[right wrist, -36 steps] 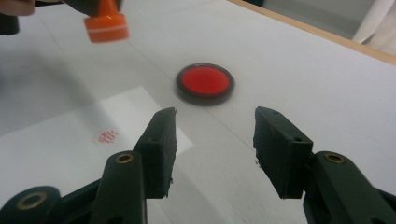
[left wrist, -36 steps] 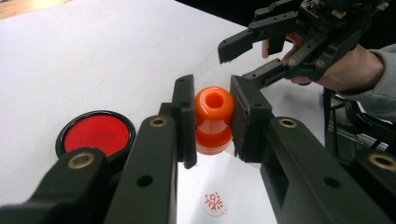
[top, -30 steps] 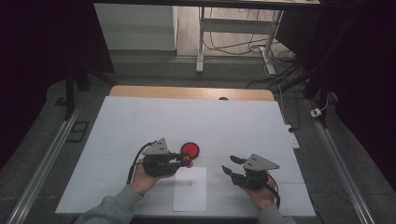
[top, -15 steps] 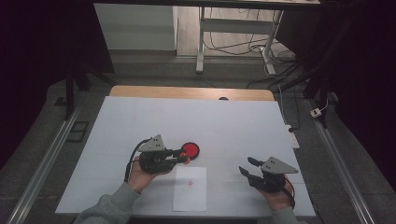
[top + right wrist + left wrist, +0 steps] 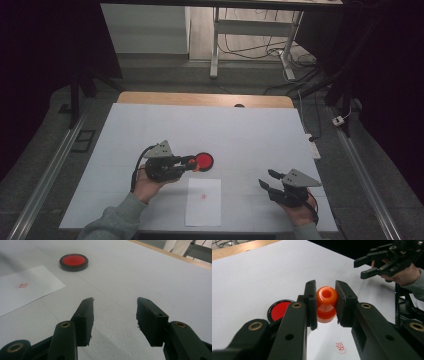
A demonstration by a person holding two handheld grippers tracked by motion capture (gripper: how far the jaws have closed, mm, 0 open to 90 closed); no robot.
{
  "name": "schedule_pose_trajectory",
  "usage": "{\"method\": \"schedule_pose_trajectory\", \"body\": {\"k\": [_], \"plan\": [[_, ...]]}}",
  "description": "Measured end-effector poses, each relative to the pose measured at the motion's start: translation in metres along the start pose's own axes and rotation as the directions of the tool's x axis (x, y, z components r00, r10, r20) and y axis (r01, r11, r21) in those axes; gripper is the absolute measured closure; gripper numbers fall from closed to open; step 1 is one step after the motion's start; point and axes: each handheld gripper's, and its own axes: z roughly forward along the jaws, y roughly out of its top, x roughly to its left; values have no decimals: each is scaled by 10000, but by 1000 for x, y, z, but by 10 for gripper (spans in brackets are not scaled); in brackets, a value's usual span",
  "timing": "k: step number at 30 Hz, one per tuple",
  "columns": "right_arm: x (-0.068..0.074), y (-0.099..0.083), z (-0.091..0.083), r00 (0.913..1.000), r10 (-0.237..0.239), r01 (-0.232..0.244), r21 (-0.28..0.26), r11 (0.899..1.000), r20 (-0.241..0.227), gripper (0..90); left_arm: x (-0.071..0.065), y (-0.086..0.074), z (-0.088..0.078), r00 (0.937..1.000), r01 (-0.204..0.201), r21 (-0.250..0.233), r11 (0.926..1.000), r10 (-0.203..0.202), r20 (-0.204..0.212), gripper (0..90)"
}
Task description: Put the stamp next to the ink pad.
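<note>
My left gripper (image 5: 189,162) is shut on an orange stamp (image 5: 326,302), its pads pressing the knob from both sides just above the table. Right beside it lies a round red ink pad (image 5: 204,161) with a black rim. Below them a white paper (image 5: 203,210) carries one red stamp mark (image 5: 203,196). My right gripper (image 5: 266,178) hovers low at the front right, open, with nothing between its fingers. In the right gripper view the jaws (image 5: 115,301) point across bare table towards the ink pad (image 5: 74,262) and the paper (image 5: 25,292).
A white sheet (image 5: 225,130) covers the table, with a wooden strip (image 5: 200,99) along the far edge. A white power strip (image 5: 313,148) lies off the right edge. Beyond the table stand metal desk legs and floor cables (image 5: 250,47).
My right gripper has moved to the right and nearer the front edge, away from the paper. The left gripper has stayed by the ink pad with the stamp in it.
</note>
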Motion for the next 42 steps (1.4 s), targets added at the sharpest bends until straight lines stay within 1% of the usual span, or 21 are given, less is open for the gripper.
{"method": "schedule_pose_trajectory", "body": {"k": [7, 8, 12, 14, 18, 22, 26, 30, 33, 37, 39, 42], "plan": [[1, -1, 3, 10000, 4, -4, 24, 10000, -62, 471, 9, -1, 0, 9993, 162, 66, 9998, -160, -331, 725], [1, -1, 3, 10000, -1, 1, 27, 10000, -65, 472, 10, -2, -1, 9991, 135, 88, 9999, -131, -403, 725], [0, -2, 3, 10000, 15, -15, 100, 9999, -42, 471, 17, -2, -2, 9955, 142, 98, 9999, -133, -933, 725], [0, -2, 4, 10000, 36, -35, 111, 9999, -55, 471, 22, -3, -2, 9939, 217, 128, 9997, -201, -1087, 725], [0, -2, 4, 10000, 6, -6, 110, 9999, -79, 471, 30, -6, 2, 9903, 349, 345, 9988, -300, -1355, 725], [0, -1, 4, 10000, -43, 43, 110, 9999, -35, 470, 32, -7, 7, 9886, 349, 523, 9980, -268, -1482, 724], [0, -1, 5, 10000, -13, 14, 77, 10000, -88, 468, 36, -8, 13, 9874, 383, 756, 9964, -261, -1563, 725], [0, -1, 4, 10000, -9, 9, 61, 10000, -60, 465, 40, -11, 19, 9811, 403, 1087, 9933, -187, -1924, 724], [0, -1, 4, 10000, 28, -27, 59, 10000, -33, 464, 44, -16, 25, 9791, 531, 1334, 9896, -254, -2017, 724], [0, -1, 4, 10000, 12, -11, 93, 10000, -35, 463, 50, -23, 33, 9749, 640, 1825, 9811, -224, -2215, 724], [0, -2, 4, 10000, 27, -27, 92, 10000, -30, 463, 53, -26, 35, 9733, 716, 1973, 9777, -253, -2281, 724], [-1, -2, 3, 10000, 47, -47, 97, 9999, 13, 462, 55, -29, 38, 9710, 781, 2077, 9751, -273, -2373, 723]]}}
